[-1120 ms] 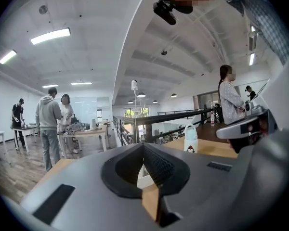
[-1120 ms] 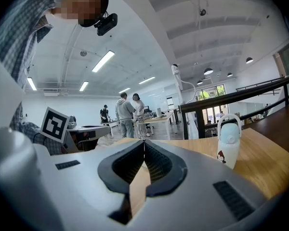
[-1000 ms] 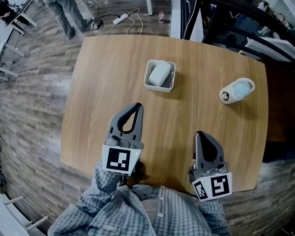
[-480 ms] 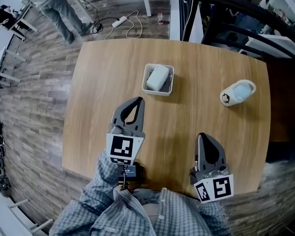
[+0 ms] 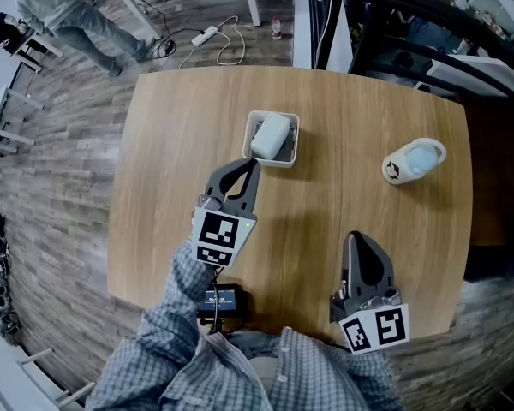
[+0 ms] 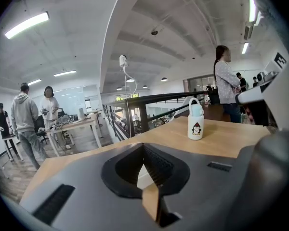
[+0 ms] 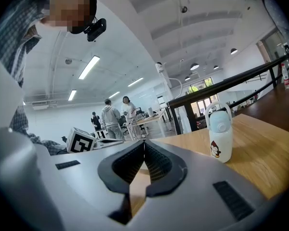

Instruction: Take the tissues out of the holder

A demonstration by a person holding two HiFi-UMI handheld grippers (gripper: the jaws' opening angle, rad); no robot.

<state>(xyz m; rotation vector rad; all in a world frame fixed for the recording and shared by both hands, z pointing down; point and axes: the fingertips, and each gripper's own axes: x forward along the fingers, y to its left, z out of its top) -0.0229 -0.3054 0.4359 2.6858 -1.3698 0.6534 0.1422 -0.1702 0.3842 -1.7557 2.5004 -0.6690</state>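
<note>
Tissues [image 5: 271, 135] in white holder [image 5: 294, 141], left claw [image 5: 254, 163] clenched empty, seemingly at its rim, right claw [image 5: 352, 236] clenched

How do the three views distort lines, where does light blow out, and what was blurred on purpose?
Head view: fisheye bows the table edges outward; light is even. Left gripper view: dark round vignette, ceiling light strip blown out white. Right gripper view: same vignette; a mosaic patch was laid over the top-left corner.
</note>
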